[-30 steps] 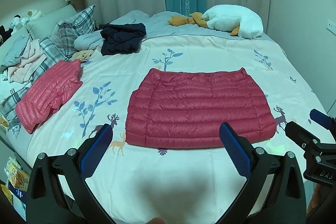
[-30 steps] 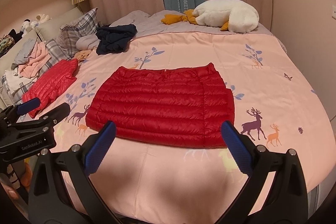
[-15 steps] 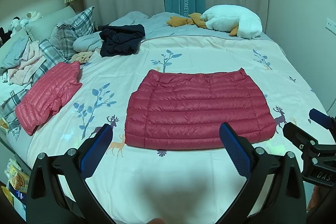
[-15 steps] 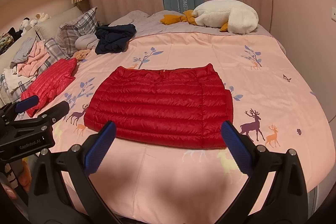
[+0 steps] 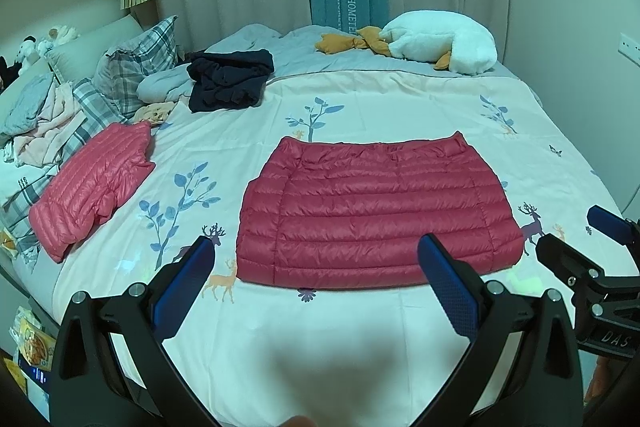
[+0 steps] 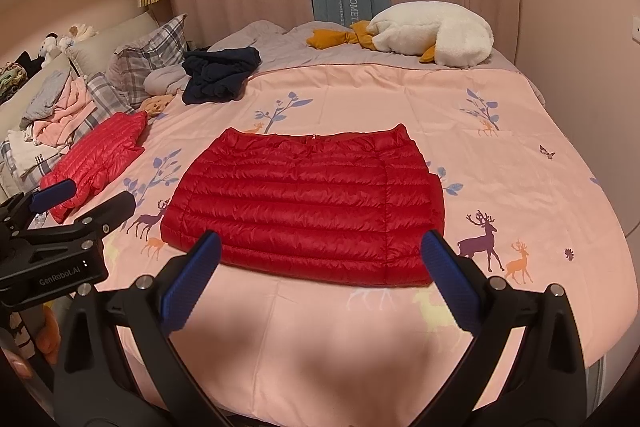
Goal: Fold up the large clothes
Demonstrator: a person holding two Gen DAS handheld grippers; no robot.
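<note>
A red quilted down jacket (image 5: 376,211) lies folded into a flat wide shape in the middle of the bed; it also shows in the right wrist view (image 6: 308,203). My left gripper (image 5: 316,267) is open and empty, held above the bed's near edge, short of the jacket. My right gripper (image 6: 320,263) is open and empty, also short of the jacket's near hem. Each gripper shows in the other's view, the right one (image 5: 600,247) at the right edge and the left one (image 6: 72,211) at the left.
A second folded pink-red down jacket (image 5: 92,183) lies at the left. A dark navy garment (image 5: 228,79) lies at the back. Plaid pillows and a pile of clothes (image 5: 44,119) are at far left. A white goose plush (image 5: 436,43) lies at the back.
Both grippers have drifted slightly, so the view shifted a little; the jacket has not moved and both grippers stay open.
</note>
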